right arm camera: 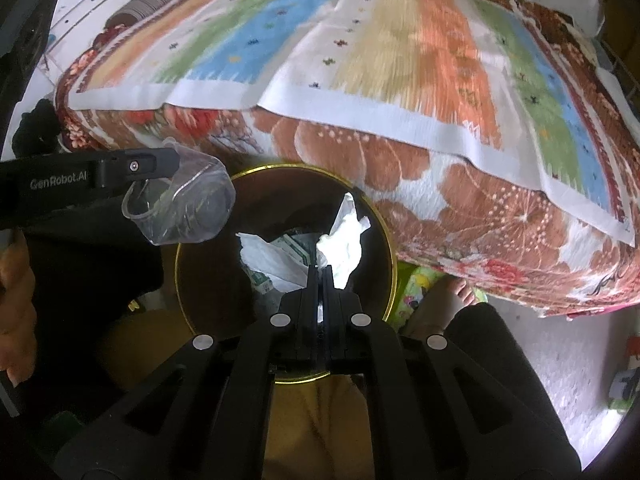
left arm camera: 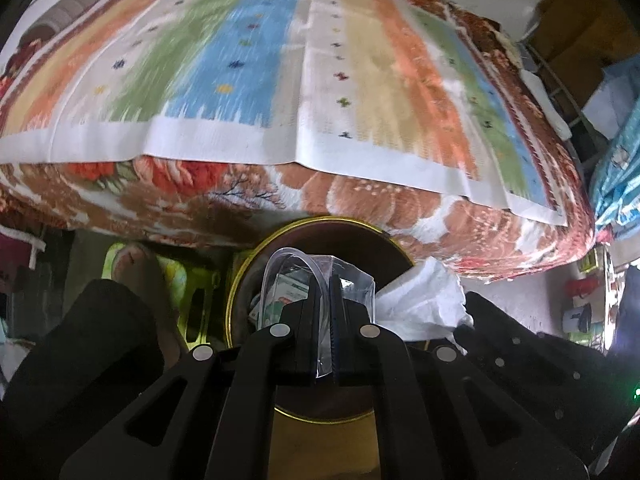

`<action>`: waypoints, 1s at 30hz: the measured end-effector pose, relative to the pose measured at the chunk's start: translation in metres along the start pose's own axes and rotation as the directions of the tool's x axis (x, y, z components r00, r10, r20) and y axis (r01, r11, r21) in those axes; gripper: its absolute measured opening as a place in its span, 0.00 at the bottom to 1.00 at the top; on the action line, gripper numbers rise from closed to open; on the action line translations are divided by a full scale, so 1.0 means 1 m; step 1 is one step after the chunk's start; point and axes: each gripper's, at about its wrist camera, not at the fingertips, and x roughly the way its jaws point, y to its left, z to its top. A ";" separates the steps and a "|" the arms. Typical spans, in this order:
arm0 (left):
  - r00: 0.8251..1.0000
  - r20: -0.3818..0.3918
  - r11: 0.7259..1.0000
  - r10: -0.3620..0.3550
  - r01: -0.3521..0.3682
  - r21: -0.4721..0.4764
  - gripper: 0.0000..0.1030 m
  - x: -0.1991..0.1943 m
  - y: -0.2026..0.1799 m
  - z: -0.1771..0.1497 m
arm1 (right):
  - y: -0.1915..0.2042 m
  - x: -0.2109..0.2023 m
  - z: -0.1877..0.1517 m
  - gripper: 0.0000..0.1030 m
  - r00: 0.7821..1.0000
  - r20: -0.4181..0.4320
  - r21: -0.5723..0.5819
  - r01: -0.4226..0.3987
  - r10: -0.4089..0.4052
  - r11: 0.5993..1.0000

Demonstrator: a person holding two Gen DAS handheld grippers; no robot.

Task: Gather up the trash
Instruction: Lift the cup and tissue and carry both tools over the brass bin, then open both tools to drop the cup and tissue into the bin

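Left jaws: our left gripper (left arm camera: 331,300) is clamped on a crumpled clear plastic wrapper (left arm camera: 304,276), hanging over the round gold-rimmed brown bin (right arm camera: 386,240).
Right jaws: our right gripper (right arm camera: 320,276) pinches a crumpled white tissue (right arm camera: 344,240) directly above the bin mouth.
Relation: both pieces sit over the opening; the tissue is more central.
Bin: already holds 1 white paper and printed scraps.

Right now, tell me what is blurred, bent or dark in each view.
Left wrist: the striped cloth is smeared by motion and bulges with fisheye; the clear plastic cup stays sharp. Right wrist: same smear on the cloth; the bin interior is dim and the corners are vignetted.
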 end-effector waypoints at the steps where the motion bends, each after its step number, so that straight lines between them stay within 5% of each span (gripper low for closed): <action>1: 1.000 -0.008 1.000 0.006 -0.006 -0.012 0.03 0.005 0.002 0.002 | 0.000 0.004 0.001 0.01 1.000 -0.010 0.004 -0.003 0.003 1.000; 17: 0.995 -0.098 0.997 0.006 -0.013 -0.079 0.05 0.054 0.007 0.015 | -0.018 0.058 0.016 0.02 0.990 -0.134 0.137 -0.014 0.032 0.991; 21: 0.998 -0.070 0.997 0.003 -0.008 -0.073 0.39 0.056 0.003 0.019 | -0.023 0.065 0.016 0.28 0.988 -0.148 0.170 -0.010 0.036 0.985; 30: 0.999 -0.047 0.996 0.015 -0.019 -0.090 0.39 0.042 0.010 0.024 | -0.029 0.054 0.012 0.29 0.992 -0.118 0.198 -0.028 0.053 0.980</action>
